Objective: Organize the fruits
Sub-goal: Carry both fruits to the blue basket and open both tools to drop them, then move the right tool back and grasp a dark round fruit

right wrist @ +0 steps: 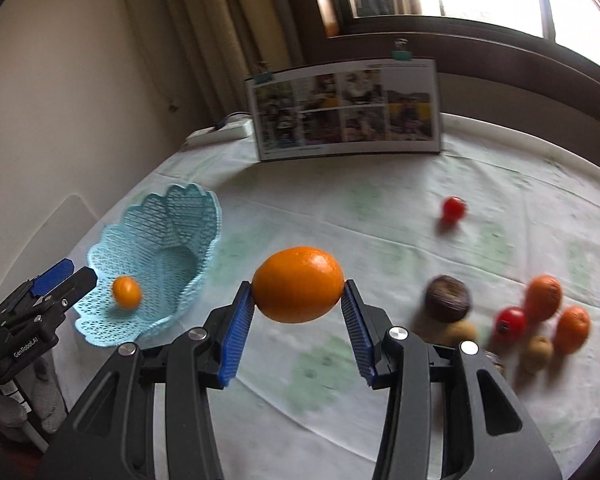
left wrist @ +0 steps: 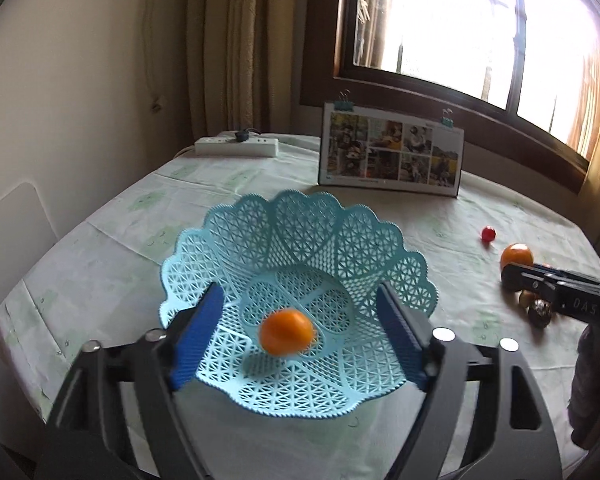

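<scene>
Right tongs (right wrist: 299, 300): clamped on a large orange (right wrist: 299, 285), held above the tabletop (right wrist: 340, 380).
Left tongs (left wrist: 300, 320): spread apart, poised over the blue basket (left wrist: 300, 240) (a small orange (left wrist: 287, 331) lies inside).
Loose fruits (right wrist: 540, 320): clustered on the right.

Home dining corner | table under a pale green-patterned tablecloth (left wrist: 100, 264) | beige curtains (left wrist: 228, 40) and a dark wood-framed window (left wrist: 440, 28) at the far wall | clipped family photo collage (left wrist: 390, 152) standing far on the table | white power strip (left wrist: 236, 146) at far left | blue lattice fruit basket (left wrist: 300, 240), loose fruit at right
</scene>
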Demonstrator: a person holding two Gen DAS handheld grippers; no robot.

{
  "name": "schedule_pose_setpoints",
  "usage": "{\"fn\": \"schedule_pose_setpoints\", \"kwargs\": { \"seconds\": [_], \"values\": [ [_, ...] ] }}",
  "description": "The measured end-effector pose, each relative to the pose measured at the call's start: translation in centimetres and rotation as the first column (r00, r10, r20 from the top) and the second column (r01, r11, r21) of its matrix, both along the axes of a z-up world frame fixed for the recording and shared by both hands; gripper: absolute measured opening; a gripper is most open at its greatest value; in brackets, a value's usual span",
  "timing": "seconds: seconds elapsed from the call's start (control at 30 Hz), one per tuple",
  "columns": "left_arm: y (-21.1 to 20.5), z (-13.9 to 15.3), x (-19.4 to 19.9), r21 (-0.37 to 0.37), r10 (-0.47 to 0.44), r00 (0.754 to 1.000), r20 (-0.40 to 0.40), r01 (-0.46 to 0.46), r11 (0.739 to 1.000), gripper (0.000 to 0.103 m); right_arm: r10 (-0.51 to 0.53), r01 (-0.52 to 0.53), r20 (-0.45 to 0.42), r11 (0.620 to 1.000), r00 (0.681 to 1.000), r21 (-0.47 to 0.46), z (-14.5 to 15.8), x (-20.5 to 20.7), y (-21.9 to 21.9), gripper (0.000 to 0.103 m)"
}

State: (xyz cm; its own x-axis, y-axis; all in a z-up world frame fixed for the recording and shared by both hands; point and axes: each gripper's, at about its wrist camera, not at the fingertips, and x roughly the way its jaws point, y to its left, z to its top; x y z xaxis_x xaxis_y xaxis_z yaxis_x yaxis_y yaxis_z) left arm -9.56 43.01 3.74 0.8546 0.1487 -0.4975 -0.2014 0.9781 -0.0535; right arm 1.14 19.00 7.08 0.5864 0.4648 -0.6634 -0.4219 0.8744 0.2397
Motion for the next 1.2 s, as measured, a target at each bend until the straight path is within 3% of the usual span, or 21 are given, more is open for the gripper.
{"fn": "schedule_pose_setpoints", "kwargs": {
  "seconds": [0.3, 0.57, 0.63, 0.83, 1.2],
  "values": [
    [1.0, 0.4, -1.1, 0.059, 0.039, 0.998, 0.053, -0.042, 0.997, 0.099, 0.124, -0.124, 0.002, 0.992, 0.992, 0.008, 0.6, -0.1, 6.4, 0.046],
    [2.3, 0.7, -2.0, 0.054, 0.1, 0.992, 0.081, -0.105, 0.993, 0.1, 0.169, -0.169, -0.018, 0.985, 0.985, 0.02, 0.0, 0.2, 9.5, 0.05],
    [2.8, 0.6, -2.0, 0.055, 0.122, 0.989, 0.081, -0.126, 0.99, 0.1, 0.164, -0.164, -0.007, 0.986, 0.986, 0.024, 0.2, 0.0, 9.5, 0.059],
    [3.4, 0.5, -2.1, 0.028, 0.157, 0.984, 0.08, -0.159, 0.987, 0.1, 0.131, -0.13, -0.006, 0.991, 0.991, 0.037, 0.2, -0.1, 8.0, 0.059],
    [1.0, 1.5, -2.2, 0.034, 0.109, 0.99, 0.092, -0.113, 0.993, 0.1, -0.009, 0.009, 0.042, 1.0, 0.999, 0.015, 0.1, -1.2, 2.4, 0.061]
  ]
}}
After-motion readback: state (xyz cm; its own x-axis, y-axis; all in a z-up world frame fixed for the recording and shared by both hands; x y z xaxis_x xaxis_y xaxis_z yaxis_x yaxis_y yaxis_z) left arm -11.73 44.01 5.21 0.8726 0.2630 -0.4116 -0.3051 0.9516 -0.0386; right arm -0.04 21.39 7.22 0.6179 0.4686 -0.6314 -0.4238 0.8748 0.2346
